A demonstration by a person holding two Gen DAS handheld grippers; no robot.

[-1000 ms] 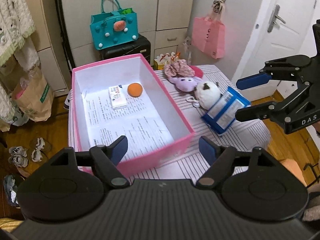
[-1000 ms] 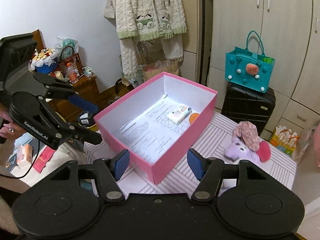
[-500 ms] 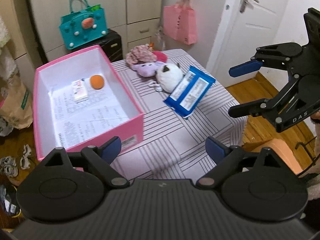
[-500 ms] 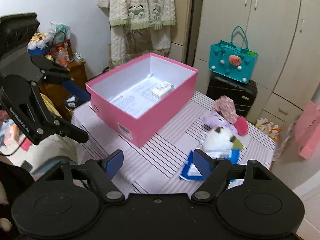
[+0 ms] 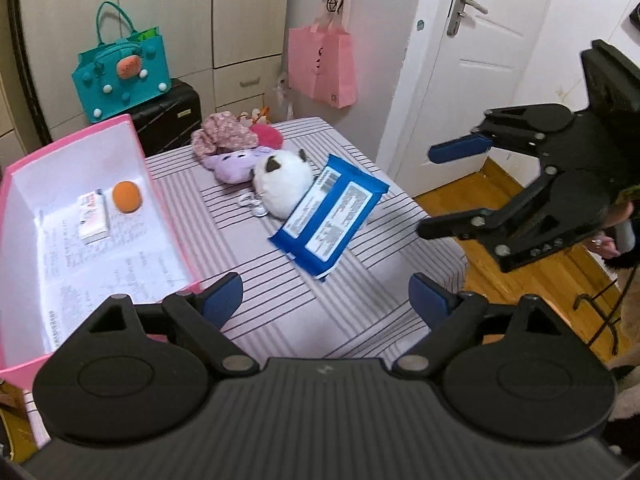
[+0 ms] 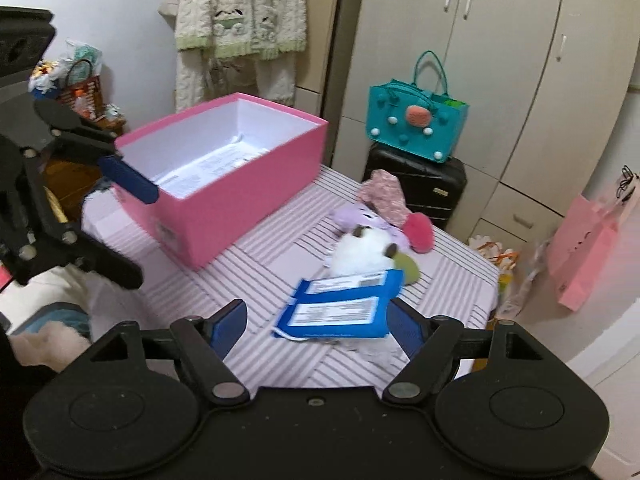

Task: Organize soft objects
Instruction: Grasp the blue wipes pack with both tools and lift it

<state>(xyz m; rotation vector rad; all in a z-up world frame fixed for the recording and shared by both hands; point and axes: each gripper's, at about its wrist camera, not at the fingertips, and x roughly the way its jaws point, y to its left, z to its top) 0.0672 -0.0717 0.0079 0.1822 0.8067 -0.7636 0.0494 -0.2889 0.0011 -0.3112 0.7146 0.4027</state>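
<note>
Approaching phase: both grippers converge on the loose items on the striped table [image 5: 280, 320]; nothing picked yet. Blue wipes pack [image 5: 330, 222] lies propped on the white plush [image 5: 282, 184], purple plush [image 5: 232, 164] behind; pink box [image 5: 168, 216] beside them holds an orange ball [image 5: 127, 197] and a small carton [image 5: 94, 218].

Next move, probably: lower the right gripper [image 6: 316, 330] over the pack and close.

Left gripper [image 5: 326, 300]: jaws wide, empty, touching nothing. Right gripper: jaws have just been opening, pack's near end betw. them, no contact.
</note>
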